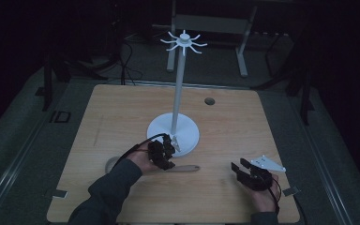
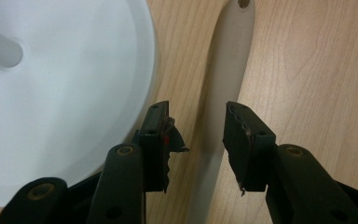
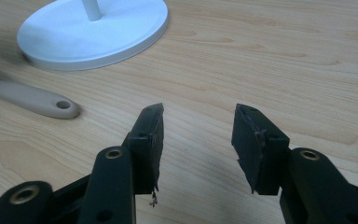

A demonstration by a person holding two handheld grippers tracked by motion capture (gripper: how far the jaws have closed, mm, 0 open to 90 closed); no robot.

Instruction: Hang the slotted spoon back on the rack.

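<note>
1. Black pads of the left claw [image 2: 196, 144] stand either side of the spoon [image 2: 223, 93] handle, a gap showing on both sides, so nothing is gripped yet.
2. Spoon lies flat on the counter [image 1: 225, 122], just beside the base of the white stand [image 1: 178, 93]; its hole end points away from the left claw, and its bowl end lies under the left forearm in the high view.
3. Progress, as I judge it: the reach is made, the grasp is not. Closing, lifting and hanging the spoon on the stand's hooks are all left; the hooks are bare.
4. Left hand [image 1: 143, 161] is low over the handle, claw pointing steeply down.
5. Right claw [image 3: 198, 140] is wide and holds nothing, resting low near the counter's right front, well apart from the spoon, aimed toward the stand.
</note>
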